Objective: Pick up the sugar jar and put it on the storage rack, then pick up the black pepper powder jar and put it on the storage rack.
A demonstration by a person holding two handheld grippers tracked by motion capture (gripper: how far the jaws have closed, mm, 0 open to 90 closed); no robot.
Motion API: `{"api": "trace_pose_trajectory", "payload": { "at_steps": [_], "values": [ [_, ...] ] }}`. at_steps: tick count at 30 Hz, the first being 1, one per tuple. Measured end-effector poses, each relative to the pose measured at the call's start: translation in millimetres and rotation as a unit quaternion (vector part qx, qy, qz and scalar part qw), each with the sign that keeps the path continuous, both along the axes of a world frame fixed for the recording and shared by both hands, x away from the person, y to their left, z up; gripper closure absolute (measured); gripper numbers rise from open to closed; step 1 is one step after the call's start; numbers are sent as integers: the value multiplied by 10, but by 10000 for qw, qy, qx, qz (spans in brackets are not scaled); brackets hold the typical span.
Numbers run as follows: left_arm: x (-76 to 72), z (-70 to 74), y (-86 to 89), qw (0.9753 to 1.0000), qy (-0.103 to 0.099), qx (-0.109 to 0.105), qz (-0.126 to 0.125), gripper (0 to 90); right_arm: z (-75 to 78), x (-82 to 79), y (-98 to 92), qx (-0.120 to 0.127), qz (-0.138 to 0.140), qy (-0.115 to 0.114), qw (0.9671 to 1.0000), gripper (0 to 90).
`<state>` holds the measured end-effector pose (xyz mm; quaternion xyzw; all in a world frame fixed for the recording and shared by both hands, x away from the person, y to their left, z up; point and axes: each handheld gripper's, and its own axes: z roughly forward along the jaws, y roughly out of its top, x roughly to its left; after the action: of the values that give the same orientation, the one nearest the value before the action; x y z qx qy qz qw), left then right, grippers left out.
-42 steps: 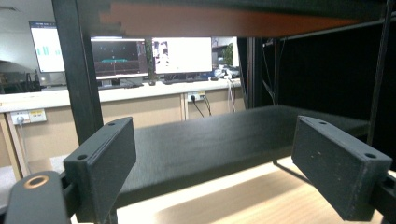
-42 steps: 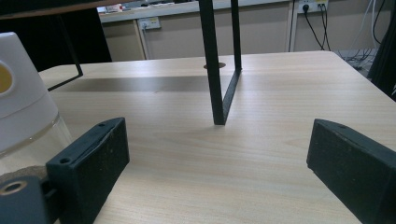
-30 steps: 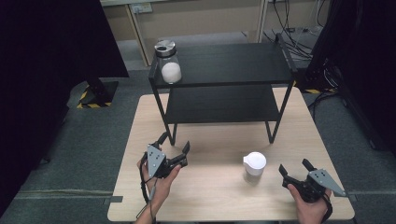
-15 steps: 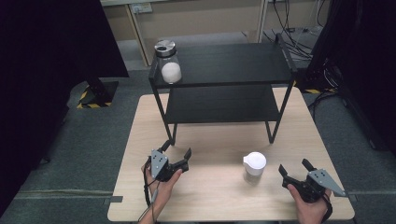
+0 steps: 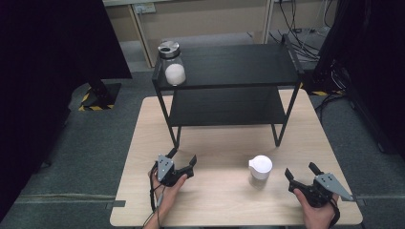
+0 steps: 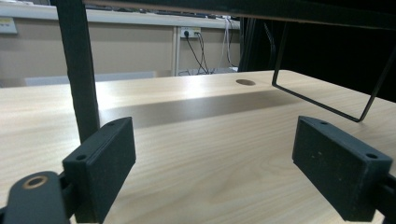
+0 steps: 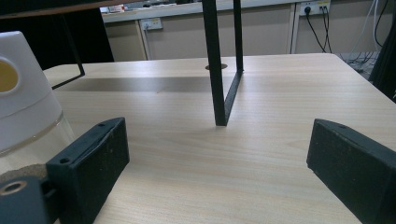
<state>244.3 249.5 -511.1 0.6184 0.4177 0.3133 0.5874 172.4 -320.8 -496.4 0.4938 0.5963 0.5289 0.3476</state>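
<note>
Pale wooden table (image 5: 224, 195) stood on grey floor, with a black two-tier shelf rack (image 5: 229, 90) on its far half. On the rack's top tier, at the left corner, we noted a glass jar (image 5: 172, 64) with a metal lid and something white inside. We held the left gripper (image 5: 183, 161) low over the table's near left part, jaws spread wide and empty; in the left gripper view a rack leg (image 6: 79, 70) rose just beyond its jaws. Our right gripper (image 5: 302, 171) sat at the near right edge, jaws likewise wide apart, gripping nothing. A white-capped container (image 5: 260, 167) stood upright on the table between the two grippers, nearer the right one, apart from its jaws; it appeared in the right gripper view (image 7: 23, 88).
</note>
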Motion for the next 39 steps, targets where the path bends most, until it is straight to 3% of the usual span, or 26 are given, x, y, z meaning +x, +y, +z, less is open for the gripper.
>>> {"api": "trace_pose_trajectory", "payload": {
  "at_steps": [5, 39],
  "values": [
    [25, -46, 0, 9999, 78, -7, -72, 126, -3, -1, -5, 7, 12, -7, 10000, 59],
    [20, -49, 8, 9999, 31, 52, -155, 127, -2, 0, -17, -33, 85, -20, 10000, 58]
  ]
}}
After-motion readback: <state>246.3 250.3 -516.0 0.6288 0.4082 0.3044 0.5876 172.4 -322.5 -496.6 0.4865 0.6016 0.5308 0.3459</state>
